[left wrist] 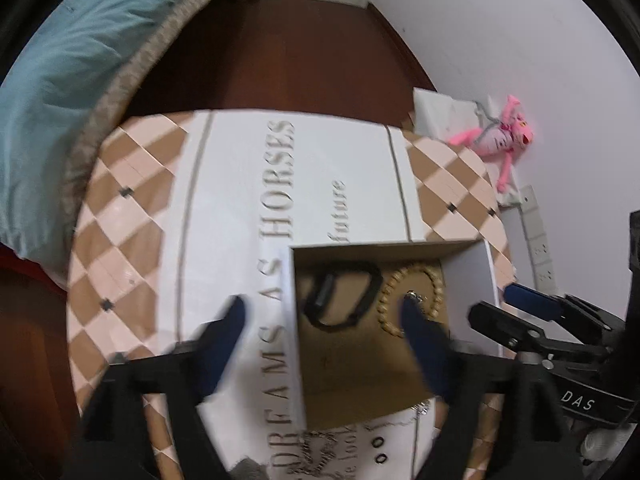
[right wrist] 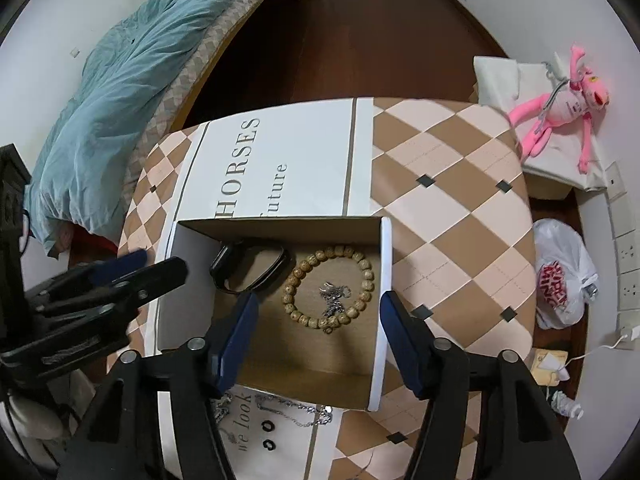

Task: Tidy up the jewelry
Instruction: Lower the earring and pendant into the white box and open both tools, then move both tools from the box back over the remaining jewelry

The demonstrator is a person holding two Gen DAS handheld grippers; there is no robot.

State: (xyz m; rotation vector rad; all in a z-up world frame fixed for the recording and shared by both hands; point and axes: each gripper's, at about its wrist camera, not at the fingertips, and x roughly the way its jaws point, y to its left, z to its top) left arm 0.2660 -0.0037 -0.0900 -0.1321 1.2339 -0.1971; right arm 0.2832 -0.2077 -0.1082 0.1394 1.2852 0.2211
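Note:
An open cardboard box (right wrist: pixel 380 312) with white outer walls sits on the table. Inside lie a black wristband (right wrist: pixel 250 266), a wooden bead bracelet (right wrist: pixel 330 286) and a small silver pendant (right wrist: pixel 335 298) within the bracelet's ring. The box (left wrist: pixel 290 340), wristband (left wrist: pixel 340 294) and bracelet (left wrist: pixel 412 296) also show in the left wrist view. My right gripper (right wrist: pixel 318 316) is open and empty, above the box's near half. My left gripper (left wrist: pixel 324 320) is open and empty, straddling the box's left wall. Silver chains (right wrist: pixel 292 410) and small black rings (right wrist: pixel 267 436) lie in front of the box.
The table has a checkered cloth (right wrist: pixel 452 208) with a white lettered panel (right wrist: pixel 280 160). A bed with a teal blanket (right wrist: pixel 132 92) stands at left. A pink plush toy (right wrist: pixel 560 108) and a plastic bag (right wrist: pixel 560 280) are at right. Dark wood floor (right wrist: pixel 360 40) lies beyond.

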